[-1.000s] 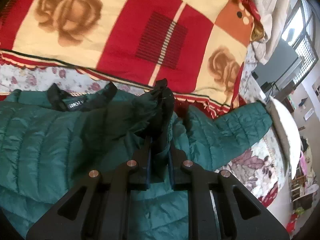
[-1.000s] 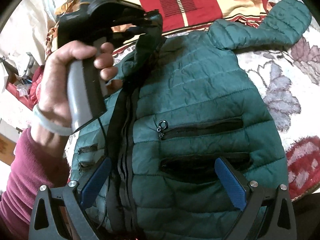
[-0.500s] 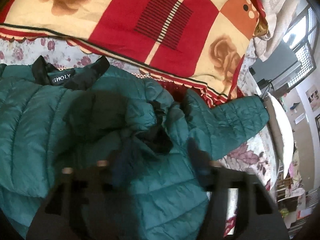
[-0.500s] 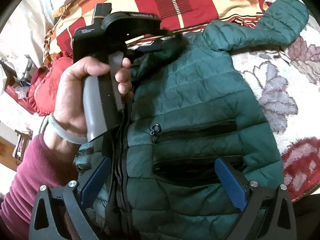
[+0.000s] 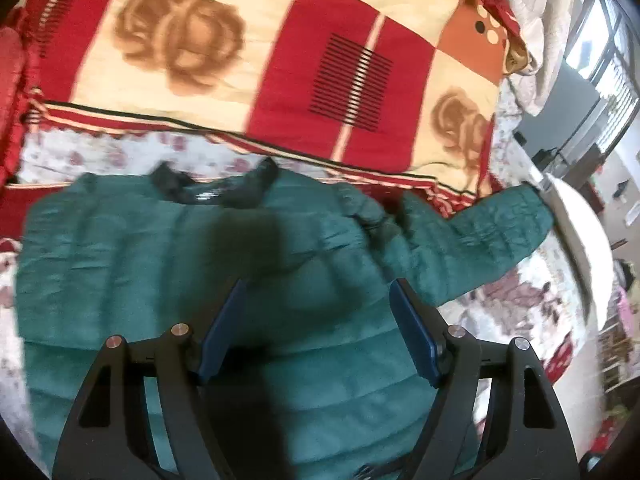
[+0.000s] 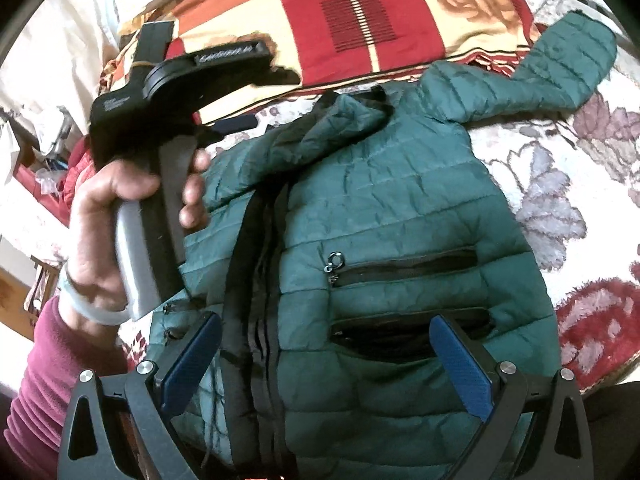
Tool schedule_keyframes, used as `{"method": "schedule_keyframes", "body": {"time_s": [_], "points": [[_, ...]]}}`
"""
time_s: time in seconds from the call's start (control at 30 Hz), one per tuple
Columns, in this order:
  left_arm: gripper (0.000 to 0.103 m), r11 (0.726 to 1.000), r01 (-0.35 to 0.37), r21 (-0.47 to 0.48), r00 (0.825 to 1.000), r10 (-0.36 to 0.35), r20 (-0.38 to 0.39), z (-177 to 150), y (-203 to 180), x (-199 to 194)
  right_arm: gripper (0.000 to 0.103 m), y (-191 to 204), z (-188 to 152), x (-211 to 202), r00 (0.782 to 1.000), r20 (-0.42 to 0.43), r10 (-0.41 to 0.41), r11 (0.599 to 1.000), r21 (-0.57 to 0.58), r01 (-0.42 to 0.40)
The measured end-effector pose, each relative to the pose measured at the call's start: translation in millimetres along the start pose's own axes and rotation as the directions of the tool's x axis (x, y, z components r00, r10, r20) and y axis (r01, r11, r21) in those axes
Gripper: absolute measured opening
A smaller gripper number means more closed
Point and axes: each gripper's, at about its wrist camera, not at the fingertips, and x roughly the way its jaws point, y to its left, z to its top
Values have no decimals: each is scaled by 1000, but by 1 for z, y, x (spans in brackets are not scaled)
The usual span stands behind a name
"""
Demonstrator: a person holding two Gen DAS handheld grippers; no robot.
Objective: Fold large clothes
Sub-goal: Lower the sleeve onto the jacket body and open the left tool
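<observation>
Left gripper [image 5: 316, 320] has let go of the green puffer jacket's [image 6: 392, 216] shoulder fold and pulled back above it.

Its jaws are opening, nothing between the blue pads [image 5: 222, 328]. The jacket lies front-up on the floral bed cover [image 6: 560, 184], one sleeve [image 6: 560, 68] stretched toward the red-and-cream blanket [image 5: 280, 60]. The right gripper [image 6: 324, 364] hovers over the hem, jaws spread wide and empty.

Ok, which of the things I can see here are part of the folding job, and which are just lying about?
Part of the job:
- green puffer jacket, spread flat, one sleeve out sideways
- left gripper, jaws opening, nothing between them
- right gripper, open above the jacket

Just lying about:
- red and cream blanket
- floral bedspread underneath
</observation>
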Motion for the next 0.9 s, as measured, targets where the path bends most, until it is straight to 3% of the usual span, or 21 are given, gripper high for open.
{"method": "schedule_keyframes", "body": {"time_s": [0.37, 0.8, 0.9], "points": [[75, 988, -151, 11, 987, 151, 55, -29, 64, -61, 103, 29, -2, 5, 1000, 3, 2, 999, -49, -2], [75, 962, -264, -71, 963, 267, 35, -44, 130, -64, 103, 47, 1, 17, 1000, -13, -11, 993, -114, 10], [75, 953, -279, -121, 959, 284, 26, -45, 151, -61, 103, 44, 18, 17, 999, 44, -21, 990, -138, 27]]}}
